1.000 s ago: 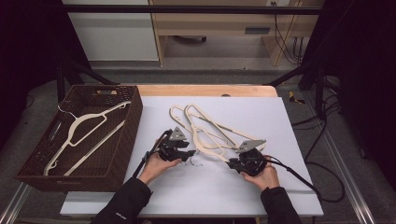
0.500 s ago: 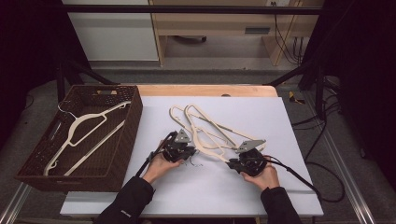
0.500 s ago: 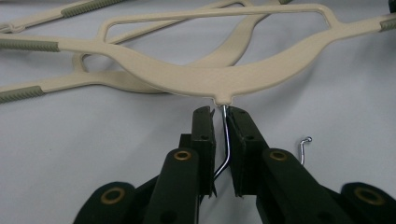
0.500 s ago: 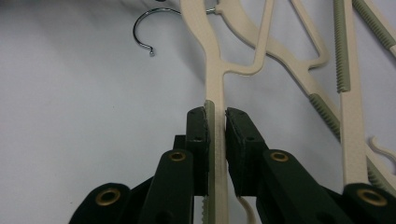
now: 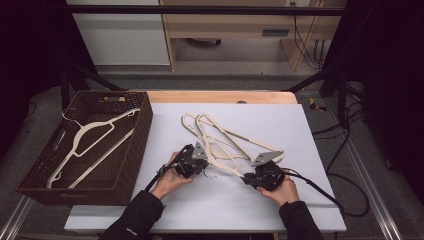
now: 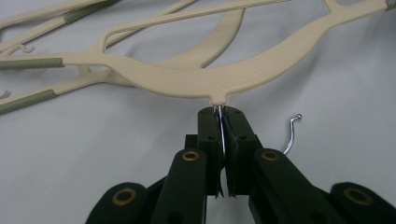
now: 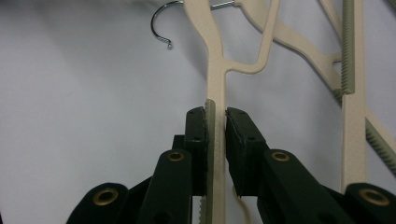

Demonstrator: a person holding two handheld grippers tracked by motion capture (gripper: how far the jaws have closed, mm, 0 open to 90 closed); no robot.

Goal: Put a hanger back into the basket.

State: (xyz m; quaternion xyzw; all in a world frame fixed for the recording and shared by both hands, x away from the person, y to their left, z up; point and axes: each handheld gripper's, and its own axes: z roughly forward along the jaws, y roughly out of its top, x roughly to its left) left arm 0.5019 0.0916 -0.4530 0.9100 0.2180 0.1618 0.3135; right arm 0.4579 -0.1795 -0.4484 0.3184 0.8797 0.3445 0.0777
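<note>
Two cream hangers lie crossed on the white table top, a gripper on each end of the pile.
Basket [image 5: 30, 186]: dark wicker, at the table's left edge, long axis running away from the person; one cream basket hanger [image 5: 90, 145] lies in it on a slant, its wire hook toward the far left corner.
Table top [image 5: 320, 135]: white sheet, wooden strip along the far edge.
Left gripper [image 5: 196, 161]: held in the left hand [image 5: 170, 179] near the table's middle, pointing to the right and slightly away; jaws have just been closing and now stand pressed together on the wire hook [image 6: 220, 133] where it leaves the hanger's neck.
Wire hook: thin metal, passes between the pads; its free curled tip shows just right of the jaws in the left gripper view.
Clamped hanger [image 5: 220, 150]: flat on the sheet, long axis from far left to near right, hook end toward the person's left hand.
Second hanger [image 5: 235, 132]: overlaps the first, shoulders toward the far left, same slant.
Right gripper [image 5: 261, 175]: in the right hand [image 5: 282, 187], pointing left and away; jaws pinch a ribbed cream bar [image 7: 214, 140] of a hanger edge-on, both pads against it.
Gripper spacing: apart, with the hanger bars spanning between them.
</note>
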